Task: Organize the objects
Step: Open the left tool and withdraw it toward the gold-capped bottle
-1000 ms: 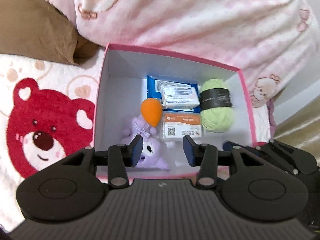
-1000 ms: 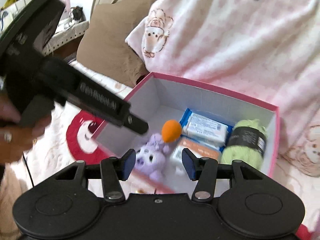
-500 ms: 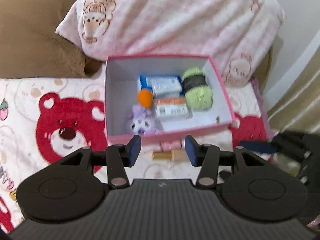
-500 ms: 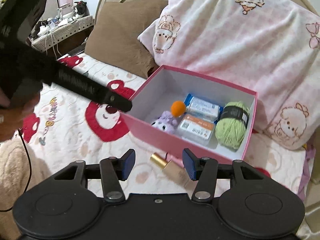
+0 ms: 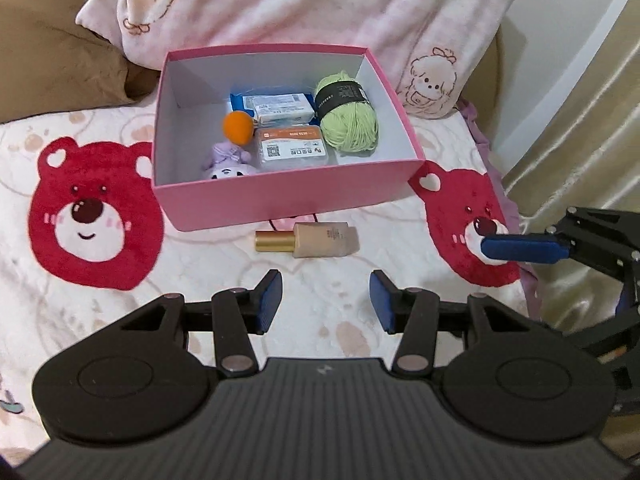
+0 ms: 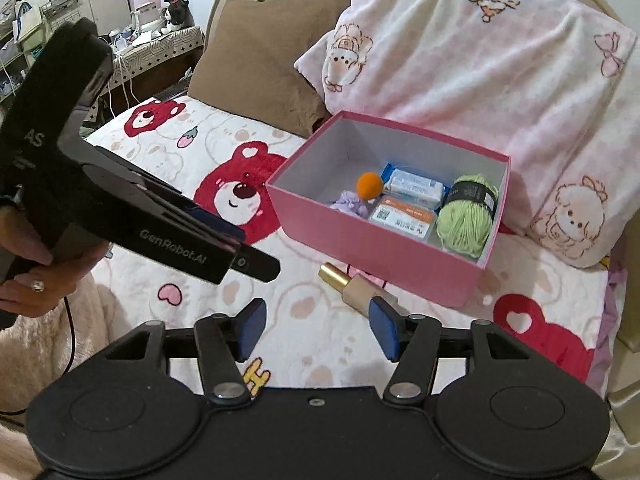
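Note:
A pink box stands on the bed. It holds a green yarn ball, an orange ball, a purple plush and two wrapped packs. A beige bottle with a gold cap lies on its side just in front of the box. My left gripper hangs open and empty a short way before the bottle. My right gripper is opening with nothing between its jaws; the bottle's base lies just beyond its right fingertip.
A pink cartoon-print pillow and a brown pillow lie behind the box. The bedspread has red bear prints. A curtain hangs at the right. A hand holds the left gripper's body.
Both grippers pulled back from over the box, which now sits farther away. The bottle in front of it came into view. The right jaws have widened.

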A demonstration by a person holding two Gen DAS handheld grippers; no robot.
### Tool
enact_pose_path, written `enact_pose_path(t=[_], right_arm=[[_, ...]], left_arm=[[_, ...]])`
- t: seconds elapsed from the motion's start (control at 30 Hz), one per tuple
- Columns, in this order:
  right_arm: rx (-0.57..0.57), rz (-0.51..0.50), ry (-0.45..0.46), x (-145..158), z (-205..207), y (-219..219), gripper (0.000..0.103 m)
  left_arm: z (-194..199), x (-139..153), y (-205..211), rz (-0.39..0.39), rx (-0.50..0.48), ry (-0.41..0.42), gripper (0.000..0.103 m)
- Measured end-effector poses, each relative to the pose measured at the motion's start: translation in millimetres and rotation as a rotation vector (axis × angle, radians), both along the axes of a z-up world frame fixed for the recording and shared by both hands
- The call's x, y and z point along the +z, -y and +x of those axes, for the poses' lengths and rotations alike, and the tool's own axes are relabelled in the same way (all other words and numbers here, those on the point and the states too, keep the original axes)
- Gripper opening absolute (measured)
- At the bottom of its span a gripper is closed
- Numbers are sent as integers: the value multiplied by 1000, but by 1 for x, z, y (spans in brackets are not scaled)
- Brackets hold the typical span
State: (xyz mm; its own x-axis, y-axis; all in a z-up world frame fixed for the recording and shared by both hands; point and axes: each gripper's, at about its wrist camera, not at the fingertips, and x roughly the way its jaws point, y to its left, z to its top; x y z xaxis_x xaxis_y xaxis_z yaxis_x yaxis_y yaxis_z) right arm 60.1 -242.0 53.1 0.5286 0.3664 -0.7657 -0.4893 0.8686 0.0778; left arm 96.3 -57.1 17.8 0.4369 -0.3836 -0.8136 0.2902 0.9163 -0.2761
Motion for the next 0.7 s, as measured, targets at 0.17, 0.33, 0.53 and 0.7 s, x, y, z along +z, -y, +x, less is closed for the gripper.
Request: enact_pose_path(t=[0.17, 0.33, 0.53, 0.7], right_arm=[[-39, 58, -20, -35, -2, 11, 66], [-68, 90, -67, -74, 2, 19, 66], [-73, 66, 4, -103, 16, 12, 69], [-39, -3, 97, -128, 29, -7, 70]], left_arm=[[11, -33, 6, 26, 45, -22, 45], [31, -59, 10, 23, 74, -42, 45], [40, -85, 16, 61, 84, 53, 46], [43, -109, 12, 58, 62, 88, 46]])
